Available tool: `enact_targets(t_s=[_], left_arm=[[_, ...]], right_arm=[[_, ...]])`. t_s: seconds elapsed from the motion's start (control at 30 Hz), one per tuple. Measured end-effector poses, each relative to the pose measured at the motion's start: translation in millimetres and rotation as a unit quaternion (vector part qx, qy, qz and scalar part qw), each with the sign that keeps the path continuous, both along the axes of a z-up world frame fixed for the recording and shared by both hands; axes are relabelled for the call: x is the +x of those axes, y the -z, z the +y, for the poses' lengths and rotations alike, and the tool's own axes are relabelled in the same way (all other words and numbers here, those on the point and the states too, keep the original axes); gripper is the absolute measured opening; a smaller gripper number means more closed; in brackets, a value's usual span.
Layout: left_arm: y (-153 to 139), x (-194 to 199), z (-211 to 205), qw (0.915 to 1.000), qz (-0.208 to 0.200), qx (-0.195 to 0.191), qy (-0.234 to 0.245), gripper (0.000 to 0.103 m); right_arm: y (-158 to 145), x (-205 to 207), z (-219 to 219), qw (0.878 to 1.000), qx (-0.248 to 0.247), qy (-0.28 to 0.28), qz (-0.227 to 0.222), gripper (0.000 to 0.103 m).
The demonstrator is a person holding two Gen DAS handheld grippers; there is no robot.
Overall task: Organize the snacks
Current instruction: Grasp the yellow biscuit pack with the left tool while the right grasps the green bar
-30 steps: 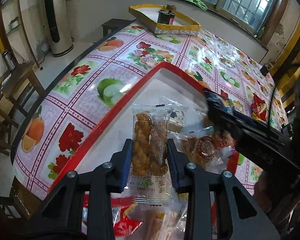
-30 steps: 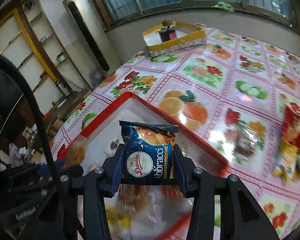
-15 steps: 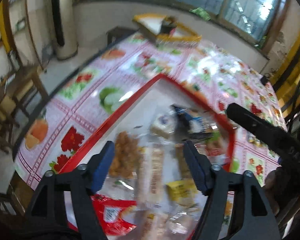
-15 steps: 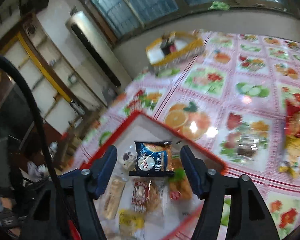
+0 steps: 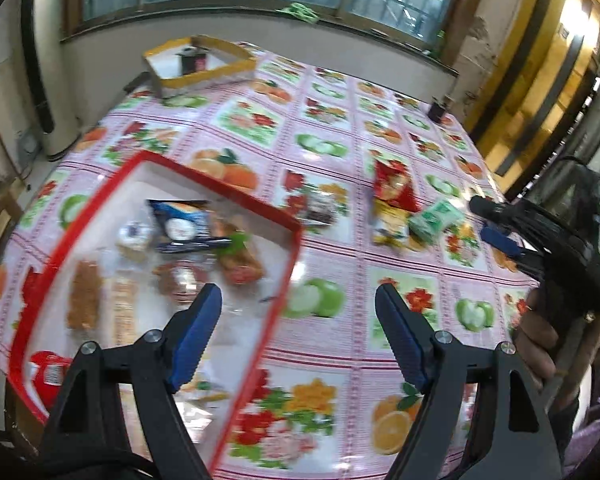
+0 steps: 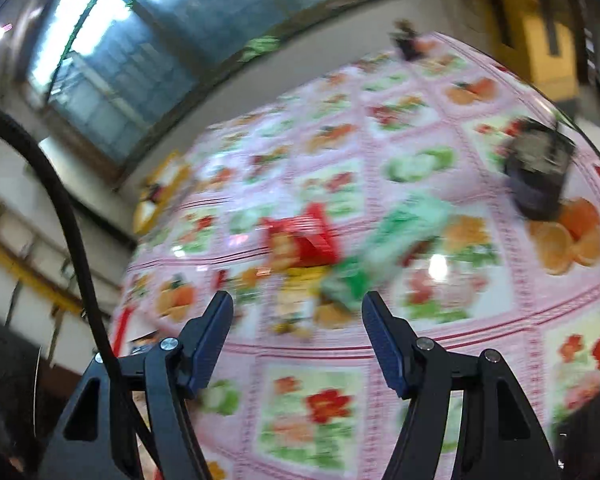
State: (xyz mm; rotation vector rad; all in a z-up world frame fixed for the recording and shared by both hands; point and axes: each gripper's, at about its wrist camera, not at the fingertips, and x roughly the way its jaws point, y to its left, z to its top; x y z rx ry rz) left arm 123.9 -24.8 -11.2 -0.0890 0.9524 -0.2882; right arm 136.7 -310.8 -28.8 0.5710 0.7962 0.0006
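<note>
Nearest in the left wrist view, left gripper [image 5: 298, 320] spread wide with nothing between the blue pads, hanging above the near right rim of the red tray [image 5: 100, 204] and the fruit-print tablecloth [image 5: 328, 412]. Inside the tray, smeared by motion: a brown twisted-pastry pack [image 5: 85, 300] lying with long axis running near to far, a paler pack just beside it on the same axis, a round biscuit in clear wrap [image 5: 180, 280], an orange-red pack [image 5: 240, 266] tilted toward the far right corner, and behind them the dark blue biscuit bag [image 5: 182, 226] lying flat, long axis across the tray, crimped top edge toward the far left. Red wrapper [image 5: 46, 372] at the tray's near left corner half hidden behind the gripper arm; packs below the left finger too blurred to name. Past the tray, on bare cloth and well apart from it, a loose cluster: a clear-wrapped dark snack [image 5: 320, 208] just beyond the far right rim, then a red packet [image 5: 392, 184] pointing away, a yellow packet [image 5: 386, 228] touching its near end, a green packet [image 5: 436, 220] tilted beside them. Right gripper [image 5: 496, 224] seen at the right edge, mostly cut off. In the right wrist view, right gripper [image 6: 298, 332] likewise wide and empty, above the same cluster, heavily blurred: green packet [image 6: 384, 248] on a diagonal, red packet [image 6: 304, 236] to its left. Farthest, a yellow-rimmed box [image 5: 198, 64] at the table's far edge under the windows.
</note>
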Motion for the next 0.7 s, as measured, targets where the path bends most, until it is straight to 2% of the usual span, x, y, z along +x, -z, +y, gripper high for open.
enact_targets(t_s=[0.27, 0.33, 0.47, 0.6, 0.7], left_arm=[[4, -8, -12, 0.9998, 0.003, 0.014, 0.011, 0.079], [4, -8, -9, 0.9999, 0.005, 0.011, 0.006, 0.079], [6, -9, -4, 0.9999, 0.008, 0.01, -0.001, 0.079], [10, -8, -5, 0.9998, 0.015, 0.013, -0.002, 0.079], [11, -11, -10, 0.9997, 0.013, 0.019, 0.004, 0.079]], right_arm=[[26, 43, -24, 0.996, -0.018, 0.058, 0.065, 0.067], [33, 59, -23, 0.993, -0.034, 0.077, 0.087, 0.067], [47, 75, -29, 0.986, -0.024, 0.117, 0.119, 0.067], [47, 84, -16, 0.98, -0.082, 0.126, 0.128, 0.067], [49, 81, 0, 0.976, -0.14, 0.101, 0.133, 0.058]])
